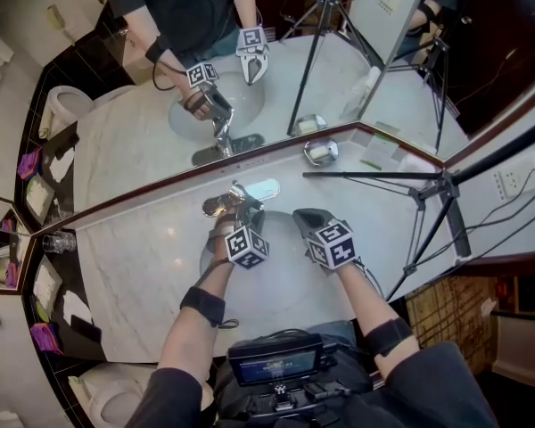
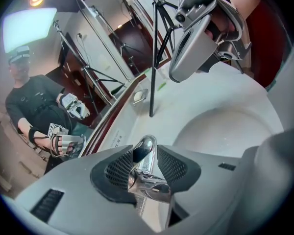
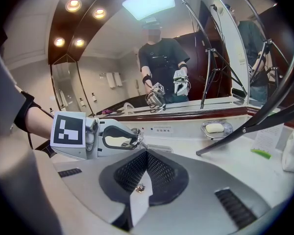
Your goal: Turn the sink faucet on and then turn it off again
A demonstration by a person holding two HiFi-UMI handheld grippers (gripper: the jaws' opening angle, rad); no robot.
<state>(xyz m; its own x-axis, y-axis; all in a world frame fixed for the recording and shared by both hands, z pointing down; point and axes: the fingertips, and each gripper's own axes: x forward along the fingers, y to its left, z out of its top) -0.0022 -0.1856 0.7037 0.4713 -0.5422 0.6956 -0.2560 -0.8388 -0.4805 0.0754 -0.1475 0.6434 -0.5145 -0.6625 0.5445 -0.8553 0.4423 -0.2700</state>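
Left gripper point(image 1: 235, 209), head view: sits at the faucet point(image 1: 252, 191) behind the basin point(image 1: 281, 285). Right gripper point(image 1: 305, 219) hangs just beside it, over the bowl.

Left gripper view: chrome lever point(image 2: 145, 147) stands between the pads, which I judge closed on it. I see no water running. Risk: polished metal held near its tip, so a lift could slip off.

Right gripper view: jaws together, holding nothing. Risk: drifting sideways into the working claw.
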